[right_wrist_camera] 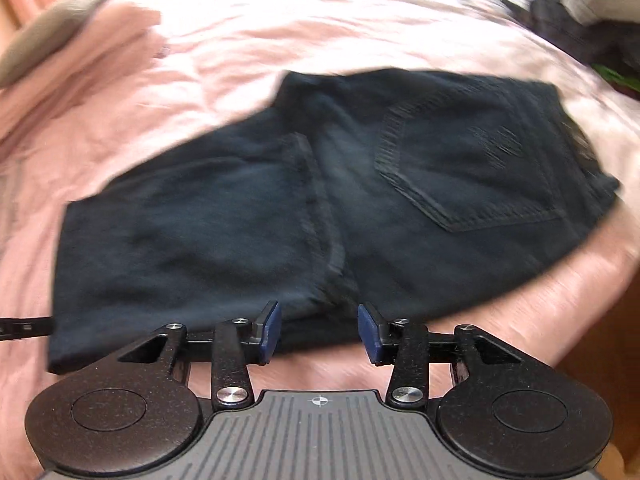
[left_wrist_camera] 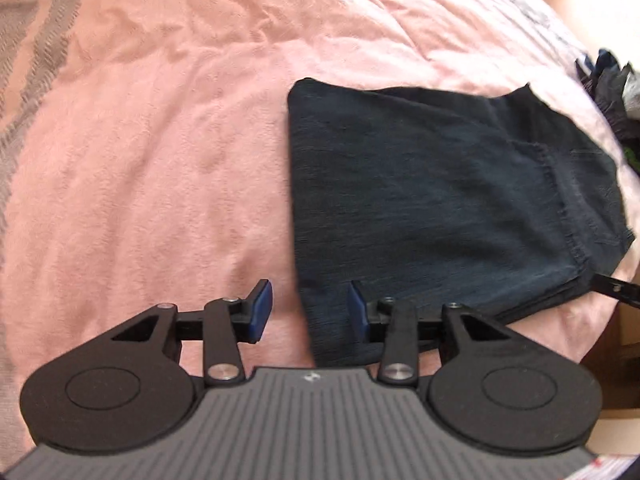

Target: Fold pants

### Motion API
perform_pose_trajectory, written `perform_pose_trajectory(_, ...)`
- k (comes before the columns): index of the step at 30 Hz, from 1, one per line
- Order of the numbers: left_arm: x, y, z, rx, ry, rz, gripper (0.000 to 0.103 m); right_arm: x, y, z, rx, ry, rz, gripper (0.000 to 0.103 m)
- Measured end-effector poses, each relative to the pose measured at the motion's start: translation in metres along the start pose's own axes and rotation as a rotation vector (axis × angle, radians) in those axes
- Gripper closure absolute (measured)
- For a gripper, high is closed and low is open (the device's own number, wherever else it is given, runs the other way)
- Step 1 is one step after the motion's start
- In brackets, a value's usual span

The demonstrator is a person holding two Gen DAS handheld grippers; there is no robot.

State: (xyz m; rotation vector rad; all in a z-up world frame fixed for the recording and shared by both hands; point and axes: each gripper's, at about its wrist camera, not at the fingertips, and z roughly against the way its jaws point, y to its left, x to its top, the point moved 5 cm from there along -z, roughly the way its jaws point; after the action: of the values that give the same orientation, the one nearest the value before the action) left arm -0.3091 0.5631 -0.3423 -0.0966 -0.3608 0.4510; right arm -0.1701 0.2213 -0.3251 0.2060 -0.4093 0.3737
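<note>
Dark denim pants (left_wrist_camera: 440, 208) lie folded into a compact stack on a pink blanket (left_wrist_camera: 160, 160). The right wrist view shows the same pants (right_wrist_camera: 200, 232) with a back pocket (right_wrist_camera: 472, 168) facing up. My left gripper (left_wrist_camera: 310, 312) hovers open over the stack's near left edge, and its blue pads (left_wrist_camera: 262, 312) press on nothing. My right gripper (right_wrist_camera: 319, 332) is open above the near edge, with cloth below the gap and no grip on it. A black finger of the right gripper (left_wrist_camera: 616, 292) pokes in at the stack's right corner, and one of the left gripper (right_wrist_camera: 24, 326) shows at the far left.
A heap of dark clothes (right_wrist_camera: 580, 12) lies at the far right of the bed, also seen as a pile of clothes (left_wrist_camera: 612, 88). A grey cushion (right_wrist_camera: 52, 28) rests far left. Grey stripes (left_wrist_camera: 40, 40) run along the blanket's left. The bed's edge (left_wrist_camera: 628, 340) drops off lower right.
</note>
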Motion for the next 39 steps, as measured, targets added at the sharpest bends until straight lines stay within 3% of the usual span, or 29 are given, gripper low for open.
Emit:
perform_pose_trajectory(3, 0.001, -0.007, 0.014, 0.025, 0.000, -0.038, 0.068, -0.002, -0.006, 0.007, -0.043, 0.025, -0.019, 0.063)
perform_pose_trajectory(16, 0.008, -0.019, 0.047, 0.009, -0.009, -0.071, 0.067, 0.001, 0.002, 0.029, -0.032, 0.046, -0.057, 0.061)
perform_pose_trajectory(25, -0.004, 0.009, -0.004, -0.215, 0.018, 0.034, 0.066, 0.000, -0.013, 0.038, -0.073, 0.049, -0.112, 0.061)
perform_pose_trajectory(29, -0.001, 0.023, -0.023, -0.246, 0.011, 0.095, 0.066, -0.001, -0.023, 0.043, -0.094, 0.047, -0.133, 0.061)
perform_pose_trajectory(35, 0.014, 0.031, -0.039, -0.367, -0.003, 0.145, 0.066, -0.004, -0.038, 0.047, -0.128, 0.046, -0.164, 0.061)
perform_pose_trajectory(39, 0.021, 0.030, -0.051, -0.386, 0.019, 0.170, 0.066, -0.005, -0.044, 0.045, -0.144, 0.053, -0.172, 0.061)
